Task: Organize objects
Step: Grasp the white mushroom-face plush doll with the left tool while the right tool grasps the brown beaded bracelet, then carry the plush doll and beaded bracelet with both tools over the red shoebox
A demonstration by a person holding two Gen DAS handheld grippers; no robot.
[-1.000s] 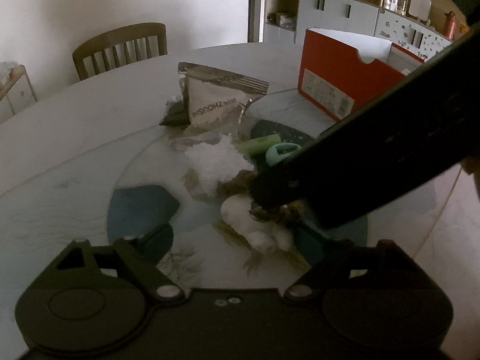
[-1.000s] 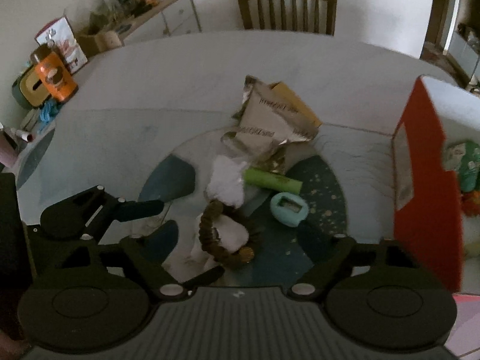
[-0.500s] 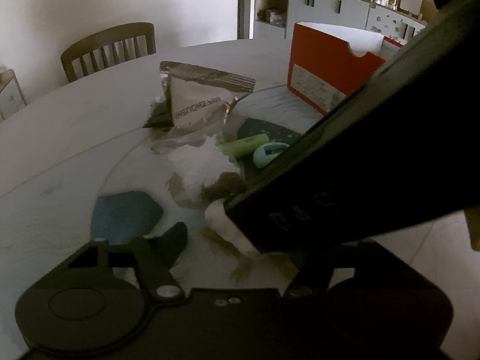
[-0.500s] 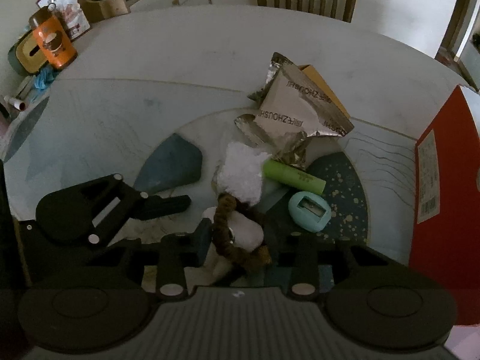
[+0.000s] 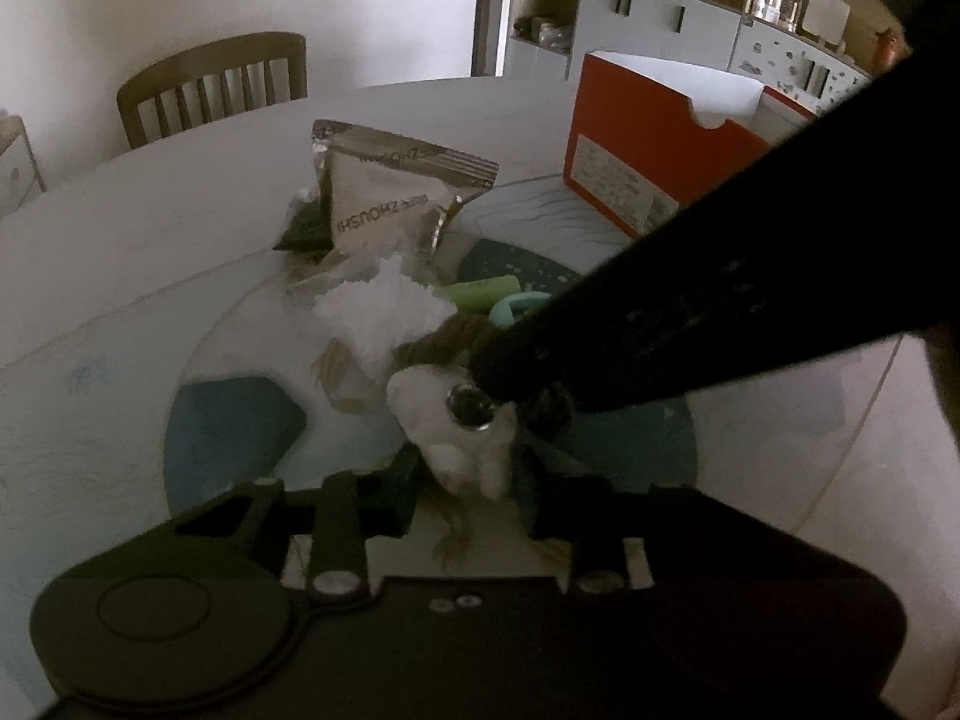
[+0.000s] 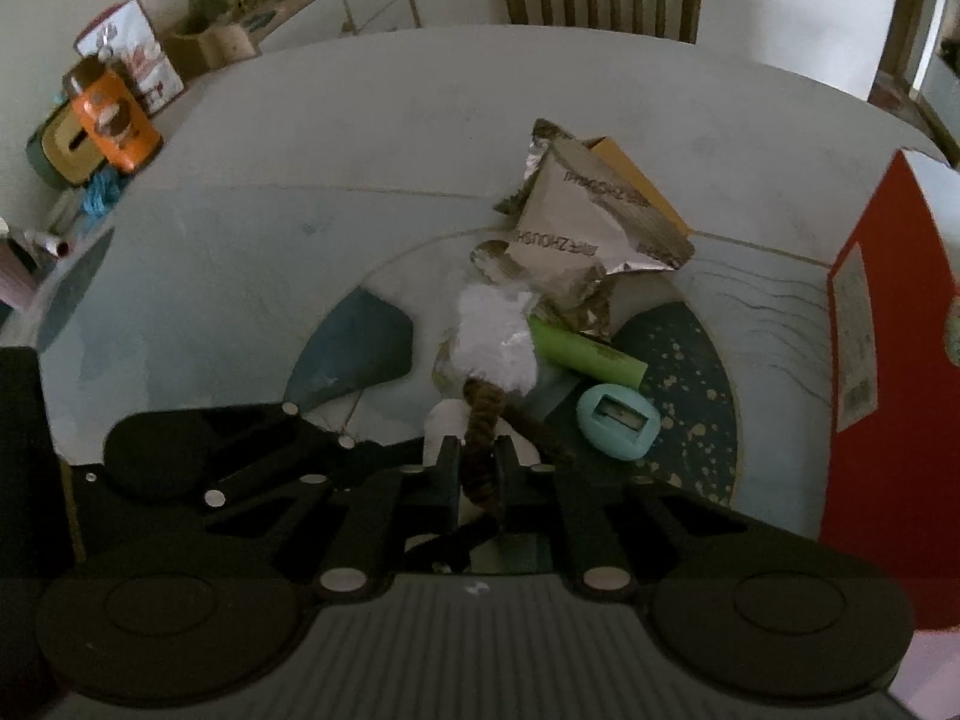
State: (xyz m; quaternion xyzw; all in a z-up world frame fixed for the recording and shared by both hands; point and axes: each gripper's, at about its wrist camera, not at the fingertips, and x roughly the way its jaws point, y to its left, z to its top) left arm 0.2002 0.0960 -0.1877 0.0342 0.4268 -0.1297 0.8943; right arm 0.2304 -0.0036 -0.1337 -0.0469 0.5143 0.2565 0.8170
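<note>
Your round, pale table [image 6: 360, 138] carries a tall red cardboard box [image 6: 870, 360] at its right edge. Near the table's middle lies a creased silver foil pouch [image 6: 576, 240], a fluffy white wad [image 6: 498, 342] just before it, then a smooth green tube [image 6: 588, 354] and a small rounded teal case [image 6: 618, 420]. Your left gripper [image 5: 465, 468] is clamped on a soft white lump [image 5: 444, 438]. Your right gripper [image 6: 480, 471] is pinched on the brown beaded bracelet [image 6: 483, 420], which lies over that lump.
</note>
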